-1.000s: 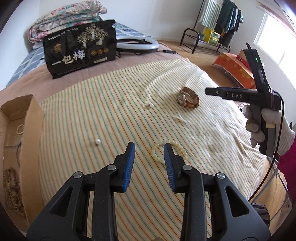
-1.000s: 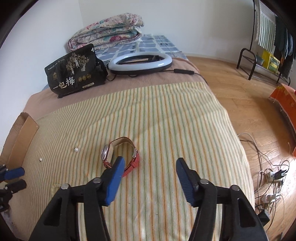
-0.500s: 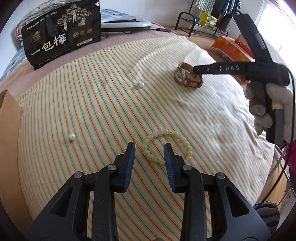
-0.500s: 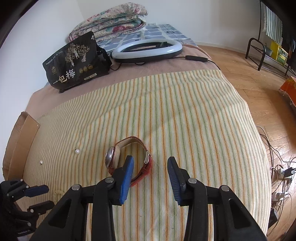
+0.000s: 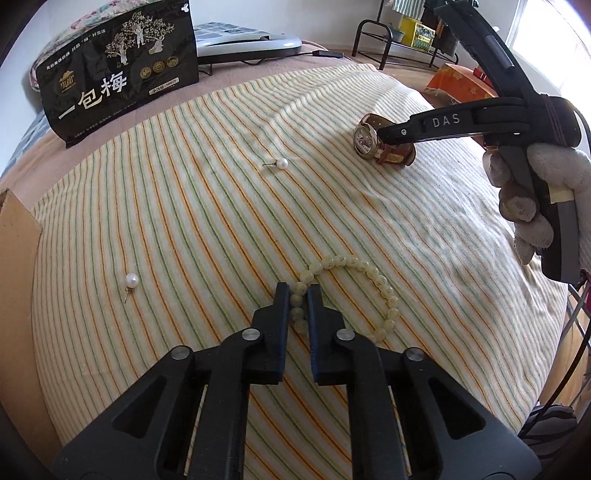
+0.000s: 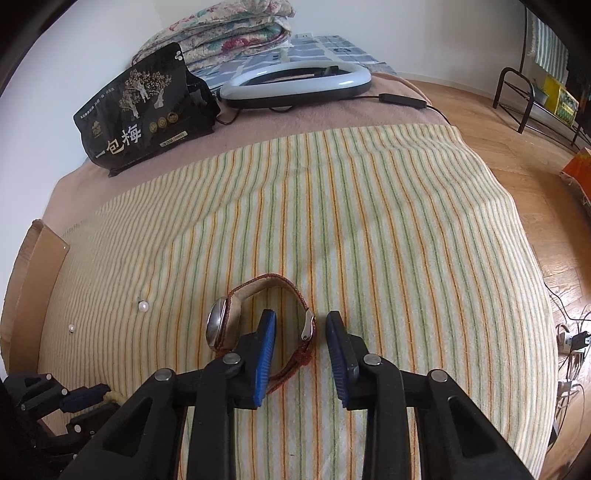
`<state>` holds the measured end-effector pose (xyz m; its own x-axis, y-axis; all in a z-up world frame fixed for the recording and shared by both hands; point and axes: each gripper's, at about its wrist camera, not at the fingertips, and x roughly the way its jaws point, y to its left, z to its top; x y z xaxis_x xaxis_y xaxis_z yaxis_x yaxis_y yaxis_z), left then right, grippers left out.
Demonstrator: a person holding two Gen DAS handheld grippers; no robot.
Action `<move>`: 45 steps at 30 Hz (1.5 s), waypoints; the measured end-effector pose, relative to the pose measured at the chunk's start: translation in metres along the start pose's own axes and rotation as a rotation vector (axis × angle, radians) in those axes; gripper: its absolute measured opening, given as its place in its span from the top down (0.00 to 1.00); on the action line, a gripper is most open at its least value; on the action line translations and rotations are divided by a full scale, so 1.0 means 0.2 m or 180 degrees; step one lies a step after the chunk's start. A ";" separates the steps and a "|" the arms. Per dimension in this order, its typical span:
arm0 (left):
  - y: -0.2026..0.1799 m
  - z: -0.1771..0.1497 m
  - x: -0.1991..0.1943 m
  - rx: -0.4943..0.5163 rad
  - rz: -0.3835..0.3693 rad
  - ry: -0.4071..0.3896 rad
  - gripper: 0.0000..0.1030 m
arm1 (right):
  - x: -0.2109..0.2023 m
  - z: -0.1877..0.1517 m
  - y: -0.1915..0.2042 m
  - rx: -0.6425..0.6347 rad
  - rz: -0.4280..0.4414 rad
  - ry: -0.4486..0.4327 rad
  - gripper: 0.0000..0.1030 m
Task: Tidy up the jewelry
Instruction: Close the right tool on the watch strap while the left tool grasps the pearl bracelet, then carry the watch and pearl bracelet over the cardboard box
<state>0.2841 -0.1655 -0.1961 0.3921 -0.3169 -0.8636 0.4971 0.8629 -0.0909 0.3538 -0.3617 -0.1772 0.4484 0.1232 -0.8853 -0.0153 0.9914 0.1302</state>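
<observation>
A cream bead bracelet (image 5: 373, 275) lies on the striped cloth (image 5: 221, 206). My left gripper (image 5: 297, 291) is shut on the bracelet's near left beads. A brown-strap watch (image 6: 236, 317) stands on its side on the cloth; it also shows in the left wrist view (image 5: 369, 144). My right gripper (image 6: 301, 325) is open, its fingers straddling the watch's clasp side of the strap (image 6: 308, 325). Two pearl earrings (image 5: 132, 279) (image 5: 282, 163) lie loose on the cloth.
A cardboard box (image 5: 14, 258) stands at the cloth's left edge. A black snack bag (image 5: 118, 77), a ring light (image 6: 295, 83) and folded quilts (image 6: 221, 26) sit at the back. The bed drops off to wooden floor on the right (image 6: 554, 155).
My left gripper lowered onto the bracelet and closed on its beads. My right gripper moved forward and down around the watch strap, its jaws narrowing.
</observation>
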 end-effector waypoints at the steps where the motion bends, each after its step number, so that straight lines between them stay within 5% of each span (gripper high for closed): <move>1: 0.00 0.00 0.00 0.0008 0.0006 -0.0006 0.94 | 0.00 0.00 0.00 0.0007 -0.0009 0.0001 0.79; 11: 0.00 -0.01 -0.05 -0.0036 -0.0041 -0.0052 0.95 | -0.02 -0.01 -0.01 0.0083 0.0006 -0.0006 0.92; 45: 0.13 -0.11 -0.69 -0.0213 0.0127 -0.0698 0.95 | -0.55 -0.07 0.22 -0.0090 0.0050 -0.0495 0.92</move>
<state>0.2259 -0.0899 -0.0898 0.5728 -0.3536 -0.7395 0.4283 0.8983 -0.0978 0.2906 -0.3314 -0.0800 0.5807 0.1325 -0.8032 -0.0475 0.9905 0.1290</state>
